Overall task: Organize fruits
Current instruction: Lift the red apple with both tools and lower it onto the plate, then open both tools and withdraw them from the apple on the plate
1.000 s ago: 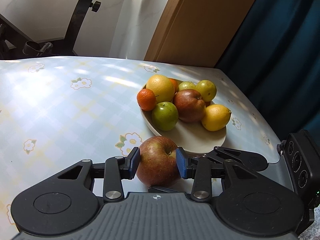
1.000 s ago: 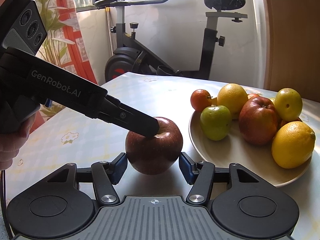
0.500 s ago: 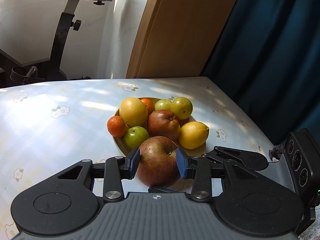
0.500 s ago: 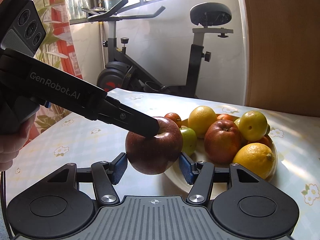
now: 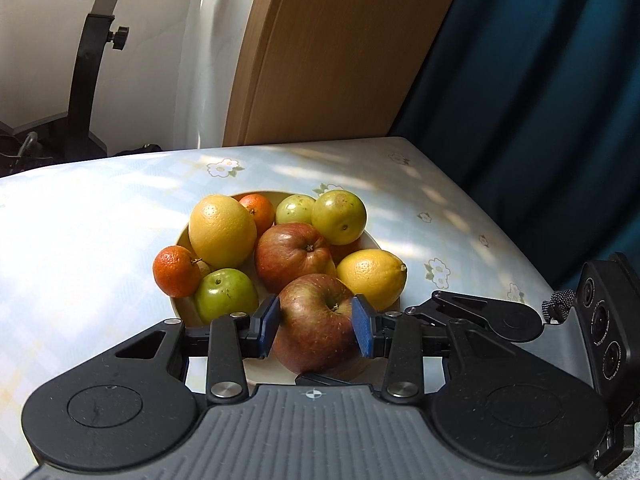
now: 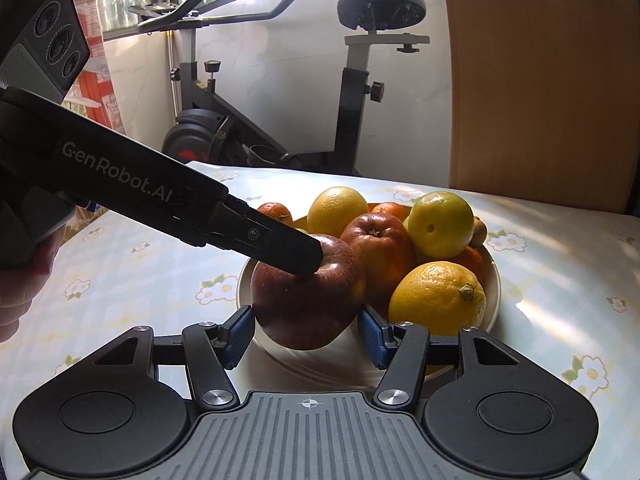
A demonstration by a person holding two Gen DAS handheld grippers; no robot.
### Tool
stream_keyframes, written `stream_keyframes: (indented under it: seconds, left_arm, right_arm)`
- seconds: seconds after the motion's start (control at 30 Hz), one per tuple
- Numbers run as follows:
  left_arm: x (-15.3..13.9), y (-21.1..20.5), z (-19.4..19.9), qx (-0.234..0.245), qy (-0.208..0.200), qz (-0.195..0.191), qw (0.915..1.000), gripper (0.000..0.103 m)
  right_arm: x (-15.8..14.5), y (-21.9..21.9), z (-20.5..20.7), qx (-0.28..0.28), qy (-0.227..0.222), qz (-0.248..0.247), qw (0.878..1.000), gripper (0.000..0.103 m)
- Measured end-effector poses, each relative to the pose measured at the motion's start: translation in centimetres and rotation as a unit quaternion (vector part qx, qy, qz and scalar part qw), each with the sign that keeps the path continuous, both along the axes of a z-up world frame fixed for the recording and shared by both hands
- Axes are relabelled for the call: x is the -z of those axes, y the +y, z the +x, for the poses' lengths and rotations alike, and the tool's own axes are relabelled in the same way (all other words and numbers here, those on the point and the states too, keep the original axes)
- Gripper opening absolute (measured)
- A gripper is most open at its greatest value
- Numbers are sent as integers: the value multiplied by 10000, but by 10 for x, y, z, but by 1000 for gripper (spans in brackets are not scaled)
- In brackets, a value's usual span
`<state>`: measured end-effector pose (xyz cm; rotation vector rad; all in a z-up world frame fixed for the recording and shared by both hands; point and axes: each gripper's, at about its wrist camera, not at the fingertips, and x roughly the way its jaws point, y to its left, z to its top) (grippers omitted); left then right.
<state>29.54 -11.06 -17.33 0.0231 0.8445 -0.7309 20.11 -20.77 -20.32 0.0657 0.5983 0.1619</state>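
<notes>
Apple (image 5: 316, 322) in our left gripper (image 5: 316, 326) comes first: its blue pads (image 5: 267, 325) press on both sides of the fruit, so the fingers are partly closed around it and carrying it just above the near rim of the bowl (image 5: 182, 236). Further along, the bowl already holds a tangerine (image 5: 177, 271), a green apple (image 5: 226, 300), an orange (image 5: 222, 231), a second red apple (image 5: 294, 258), two pale green fruits and a lemon (image 5: 372, 278), heaped close together on the flowered tablecloth (image 5: 100, 208).

Moving to the right wrist view, our right gripper (image 6: 306, 334) sits below and beside the same apple (image 6: 308, 292); its pads (image 6: 236, 334) stand a little off the skin, so we judge it open and holding nothing.

We take the step in hand to be placing this apple in the bowl. Next we need a free spot at the near edge, a gentle lowering, and only then a release, since the pile could roll.
</notes>
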Motion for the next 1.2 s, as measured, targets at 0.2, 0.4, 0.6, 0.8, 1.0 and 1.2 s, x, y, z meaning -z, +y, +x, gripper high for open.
stream_keyframes:
  seconds: [0.2, 0.4, 0.6, 0.8, 1.0, 1.2]
  left_arm:
    - [6, 3, 6, -56, 72, 80, 9999, 42]
    - [8, 5, 9, -93, 94, 75, 9999, 42]
    - [4, 11, 7, -170, 83, 70, 9998, 42]
    - [-5, 21, 1, -283, -58, 64, 9996, 43]
    - [-14, 30, -7, -384, -230, 135, 9989, 43]
    - [-24, 39, -17, -529, -398, 166, 9977, 44]
  right_arm:
    - [7, 4, 8, -76, 134, -34, 9999, 53]
    - [9, 3, 12, -72, 164, 108, 9998, 53]
    - [10, -2, 16, -31, 245, 212, 9995, 54]
    - [6, 4, 18, 44, 345, 56, 9994, 55]
    - [0, 9, 16, 120, 368, -8, 9993, 56]
    - [-11, 12, 6, 119, 263, -95, 9995, 56]
